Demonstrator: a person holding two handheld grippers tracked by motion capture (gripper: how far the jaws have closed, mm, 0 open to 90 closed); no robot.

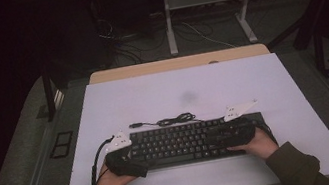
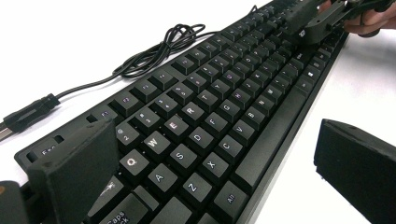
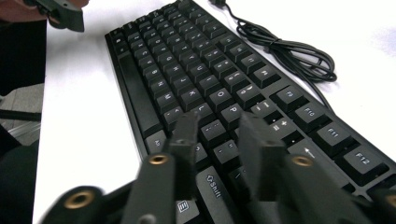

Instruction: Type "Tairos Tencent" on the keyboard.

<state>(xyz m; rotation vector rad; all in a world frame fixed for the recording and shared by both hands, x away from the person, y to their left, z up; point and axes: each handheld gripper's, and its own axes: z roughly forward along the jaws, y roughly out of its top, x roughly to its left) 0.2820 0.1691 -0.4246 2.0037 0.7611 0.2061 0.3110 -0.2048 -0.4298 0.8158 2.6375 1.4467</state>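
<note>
A black keyboard lies near the desk's front edge, both ends hidden under grippers. Left gripper straddles its corner, released. Right gripper, narrowed, hovers above keys, grasping nothing. The cable's plug is blurry.

A white table fills the frame's middle; a black keyboard lies at its lower centre, its coiled cable just above.

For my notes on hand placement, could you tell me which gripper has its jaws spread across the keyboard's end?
The left gripper: its jaws straddle the keyboard at the Q/A end, while the right gripper holds narrow jaws over the keys.
</note>
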